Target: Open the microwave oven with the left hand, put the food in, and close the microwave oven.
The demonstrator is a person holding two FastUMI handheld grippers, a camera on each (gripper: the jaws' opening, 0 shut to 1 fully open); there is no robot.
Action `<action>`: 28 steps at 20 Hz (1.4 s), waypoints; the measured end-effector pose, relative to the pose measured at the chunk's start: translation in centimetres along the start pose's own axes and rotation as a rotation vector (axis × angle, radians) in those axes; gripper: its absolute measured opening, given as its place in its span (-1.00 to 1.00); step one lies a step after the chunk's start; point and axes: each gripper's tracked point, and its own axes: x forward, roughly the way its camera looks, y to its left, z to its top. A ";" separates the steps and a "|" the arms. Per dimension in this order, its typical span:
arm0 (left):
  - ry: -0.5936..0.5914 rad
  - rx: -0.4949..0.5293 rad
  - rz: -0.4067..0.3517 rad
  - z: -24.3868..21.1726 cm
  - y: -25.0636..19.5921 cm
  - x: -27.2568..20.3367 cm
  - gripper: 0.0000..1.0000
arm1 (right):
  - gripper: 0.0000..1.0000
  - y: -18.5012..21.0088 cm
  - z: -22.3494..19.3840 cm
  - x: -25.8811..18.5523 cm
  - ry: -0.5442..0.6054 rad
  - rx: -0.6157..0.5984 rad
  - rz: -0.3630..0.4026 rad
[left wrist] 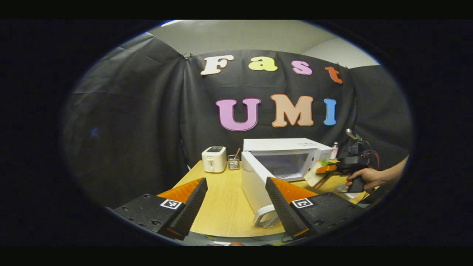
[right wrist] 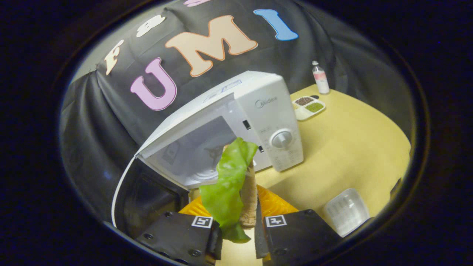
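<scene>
A white microwave (left wrist: 286, 155) stands on the wooden table with its door (left wrist: 257, 188) swung open toward me; its handle sits near my left gripper's right finger. My left gripper (left wrist: 236, 201) is open, nothing between its fingers. Farther right, a hand holds the right gripper (left wrist: 334, 168), which grips a sandwich (left wrist: 315, 174) in front of the oven's opening. In the right gripper view, the right gripper (right wrist: 238, 225) is shut on the sandwich (right wrist: 248, 192), a bread slice with a green lettuce leaf (right wrist: 227, 181), just before the open cavity (right wrist: 196, 151) of the microwave (right wrist: 273, 122).
A white toaster (left wrist: 214, 159) and a small wire holder (left wrist: 233, 162) stand left of the microwave. A bottle (right wrist: 320, 77), a divided dish of seasonings (right wrist: 308, 108) and a clear plastic container (right wrist: 347, 211) lie on the table (right wrist: 351, 155) to the microwave's right.
</scene>
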 end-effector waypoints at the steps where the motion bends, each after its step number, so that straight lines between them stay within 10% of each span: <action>1: 0.004 -0.005 -0.003 -0.1 -0.1 -0.2 0.84 | -0.36 1.1 -0.3 0.8 0.002 0.039 0.021; 6: 0.015 -0.056 0.024 -0.7 0.4 -0.5 0.84 | -0.26 5.5 -1.0 5.3 0.042 0.384 0.098; 15: 0.055 -0.067 0.096 -2.1 2.4 -1.6 0.82 | -0.26 8.3 0.5 11.4 -0.048 0.645 0.097; 28: 0.145 -0.089 0.179 -5.2 4.8 -1.3 0.83 | -0.27 8.2 0.8 15.6 -0.126 0.633 0.040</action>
